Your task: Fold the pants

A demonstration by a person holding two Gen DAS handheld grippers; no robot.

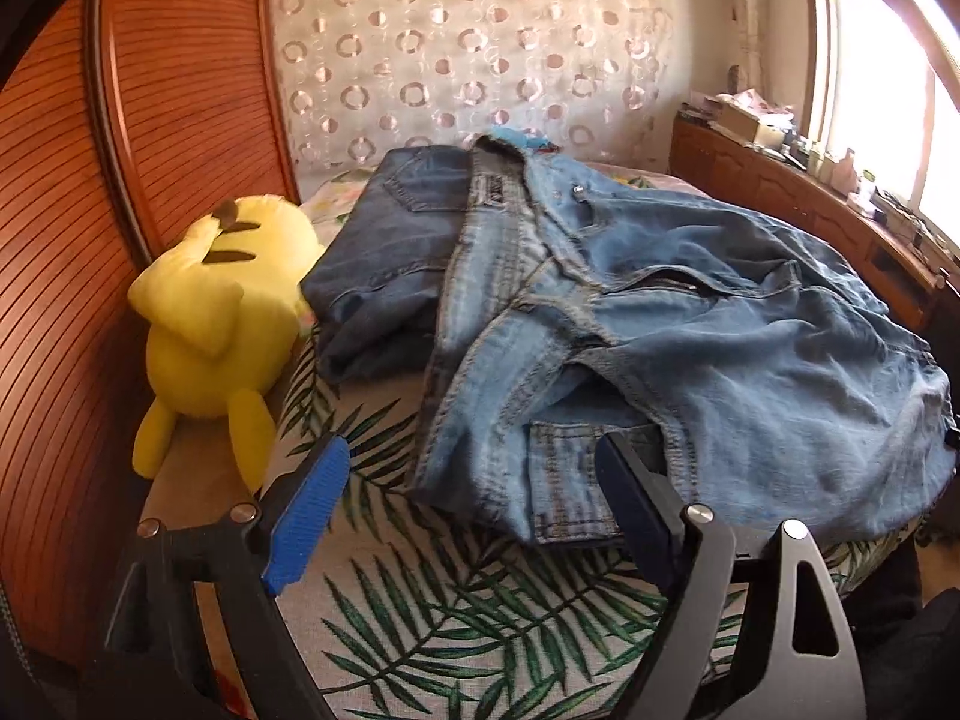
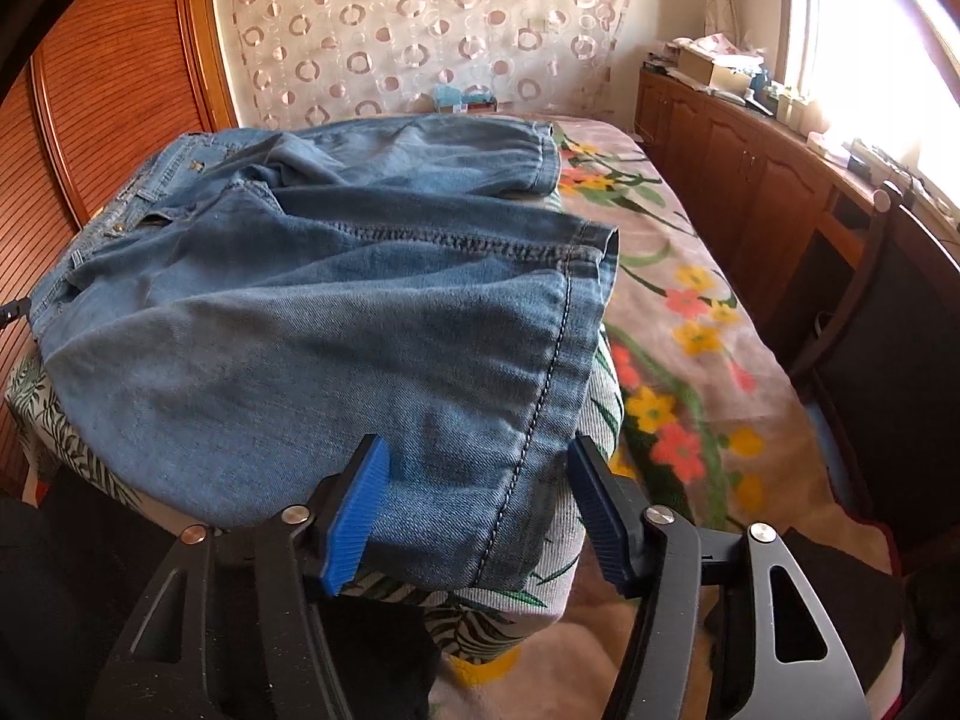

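Light-blue jeans (image 1: 690, 324) lie in a loose heap on a leaf-print cushion (image 1: 456, 612) at the near edge of the bed; we judge the fold as roughly half done.

Nearest, left wrist view: the left tool (image 1: 474, 516) has its blue pads well apart. Nothing is clamped. The right-hand pad sits against the near hem and back-pocket area of the jeans, and the left-hand pad is clear of the cloth, over the leaf print.

Right wrist view: the right tool (image 2: 474, 516) also has its pads apart, with the near edge of the jeans (image 2: 336, 312) hanging between them. We see gaps on both sides, so we read it as straddling the denim, not gripping it.

Middle distance: the legs look doubled back over the seat, with both leg cuffs lying on top toward the right side of the heap. The waistband and fly are exposed and wrinkled, and the layers do not line up.

Farther back: a darker pair of jeans (image 1: 390, 252) sits already folded beside a yellow plush toy (image 1: 222, 324). Beyond them are the floral bedspread (image 2: 690, 324) and the patterned curtain (image 1: 456, 48).

Left to do, in our estimate: flatten the layers, square the edges, and make at least one more fold to match the dark pair.
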